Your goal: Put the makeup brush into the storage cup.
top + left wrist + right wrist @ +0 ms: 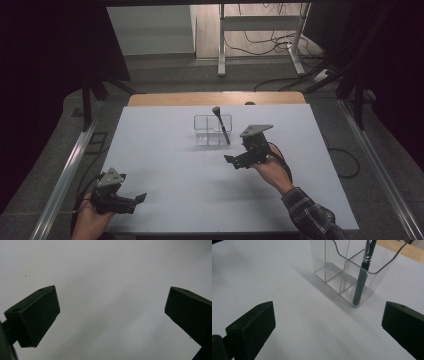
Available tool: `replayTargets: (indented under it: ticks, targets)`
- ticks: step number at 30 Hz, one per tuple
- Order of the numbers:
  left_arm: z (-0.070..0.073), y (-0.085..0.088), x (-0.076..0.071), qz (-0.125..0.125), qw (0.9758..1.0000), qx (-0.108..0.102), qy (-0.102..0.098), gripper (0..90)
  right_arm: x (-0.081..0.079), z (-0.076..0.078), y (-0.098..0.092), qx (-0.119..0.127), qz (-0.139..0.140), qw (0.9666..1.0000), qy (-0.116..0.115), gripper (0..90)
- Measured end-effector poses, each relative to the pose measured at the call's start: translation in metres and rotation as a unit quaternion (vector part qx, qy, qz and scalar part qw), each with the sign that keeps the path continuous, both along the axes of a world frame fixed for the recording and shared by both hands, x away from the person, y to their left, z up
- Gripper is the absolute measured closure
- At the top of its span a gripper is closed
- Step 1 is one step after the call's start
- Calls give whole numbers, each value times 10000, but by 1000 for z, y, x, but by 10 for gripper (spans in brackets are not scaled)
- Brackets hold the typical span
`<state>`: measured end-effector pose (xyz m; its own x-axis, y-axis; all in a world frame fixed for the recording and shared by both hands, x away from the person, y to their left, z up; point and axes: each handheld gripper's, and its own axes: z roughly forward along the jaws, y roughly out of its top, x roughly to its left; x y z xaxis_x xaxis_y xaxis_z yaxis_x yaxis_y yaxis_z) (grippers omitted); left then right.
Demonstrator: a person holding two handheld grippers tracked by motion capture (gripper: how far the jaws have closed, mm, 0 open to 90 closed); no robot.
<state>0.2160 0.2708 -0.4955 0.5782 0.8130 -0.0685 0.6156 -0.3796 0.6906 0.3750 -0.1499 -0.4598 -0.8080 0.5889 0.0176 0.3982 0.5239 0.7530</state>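
A clear acrylic organizer (209,131) with several compartments stands on the white table top (175,165), past its middle. A black-handled makeup brush (222,125) leans upright in its right compartment, head up. My right gripper (231,162) hovers just in front and to the right of the organizer, open and holding nothing. In the right gripper view the organizer (337,267) and the brush (362,277) sit ahead of the right gripper (328,325), clear of its jaws. My left gripper (137,202) rests near the front left corner, open. The left gripper (112,312) faces bare white surface.
A wooden strip (215,98) runs along the table's far edge. Metal rails (70,170) flank both sides. Beyond stand a desk frame (260,35) and loose cables (345,160) on the floor.
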Motion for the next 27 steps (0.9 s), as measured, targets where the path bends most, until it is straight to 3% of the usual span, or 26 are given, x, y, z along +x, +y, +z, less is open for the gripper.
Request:
replayTargets:
  ticks: [27]
  targets:
    - [0, 0, 0, -27, 10000, -11, -8, 3, -32, -12, -20, 16, 87, 10000, 36, 0]
